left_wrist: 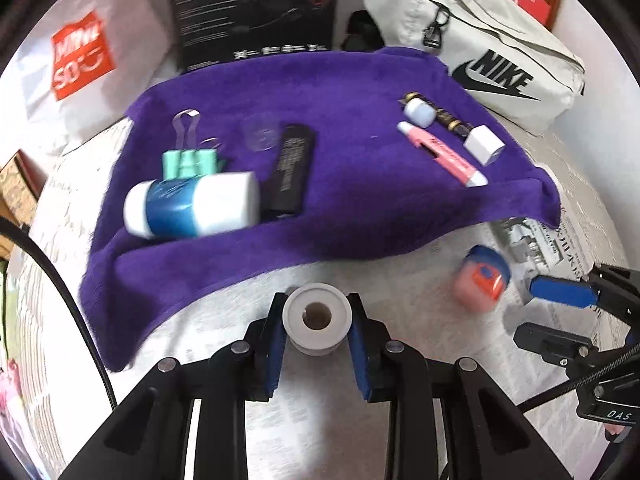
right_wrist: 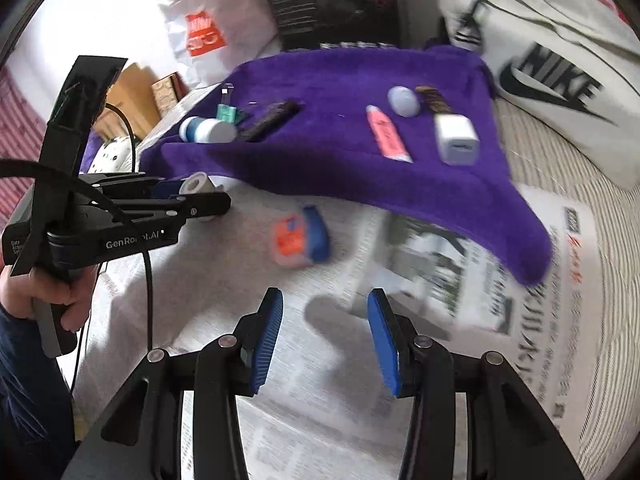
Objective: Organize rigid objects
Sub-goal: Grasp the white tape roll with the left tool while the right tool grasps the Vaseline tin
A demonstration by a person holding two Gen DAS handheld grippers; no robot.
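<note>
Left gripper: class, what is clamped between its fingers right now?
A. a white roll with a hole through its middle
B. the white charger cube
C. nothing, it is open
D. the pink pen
A: the left gripper has both blue pads pressed against the white roll, while the pink pen and the charger cube lie on the purple towel.

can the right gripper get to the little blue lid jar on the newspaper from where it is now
Probably yes. The right gripper is open and empty, and the jar lies on its side on the newspaper just ahead, nothing between them. The left gripper, holding the white spool, sits off to the side.
</note>
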